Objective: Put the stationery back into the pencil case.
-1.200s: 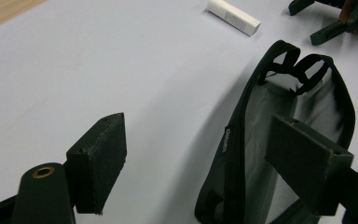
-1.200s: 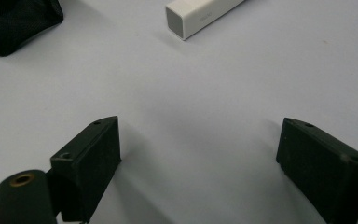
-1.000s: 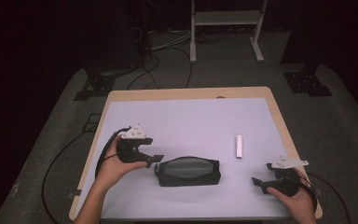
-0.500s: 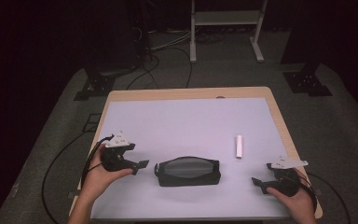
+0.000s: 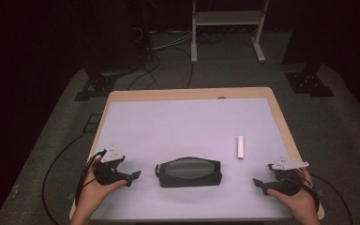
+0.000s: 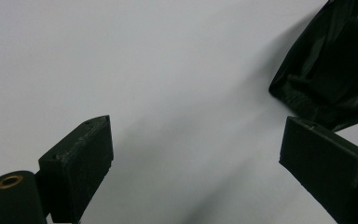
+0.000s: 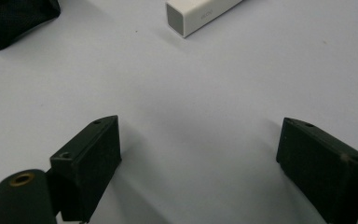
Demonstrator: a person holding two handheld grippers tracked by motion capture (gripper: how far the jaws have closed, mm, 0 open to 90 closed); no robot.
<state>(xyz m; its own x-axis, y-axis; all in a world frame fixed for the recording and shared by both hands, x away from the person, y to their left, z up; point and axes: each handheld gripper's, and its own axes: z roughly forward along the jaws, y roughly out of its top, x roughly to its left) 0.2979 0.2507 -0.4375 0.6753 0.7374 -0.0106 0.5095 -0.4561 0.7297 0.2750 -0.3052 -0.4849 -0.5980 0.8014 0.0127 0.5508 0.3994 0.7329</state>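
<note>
High view: left gripper [image 5: 133, 176] gaping, empty, just opened beside pouch [image 5: 189, 171]; right gripper [image 5: 258, 183] spread, idle, near stick [image 5: 240, 147].

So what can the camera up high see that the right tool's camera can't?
High view alone: both hands, the left tool, the wooden table edge, floor cables and a metal stand. Right gripper view alone: faint grey lettering on the white block's side, and its own open black jaws close up. Both share: the white block, the black pouch and the pale tabletop.
</note>
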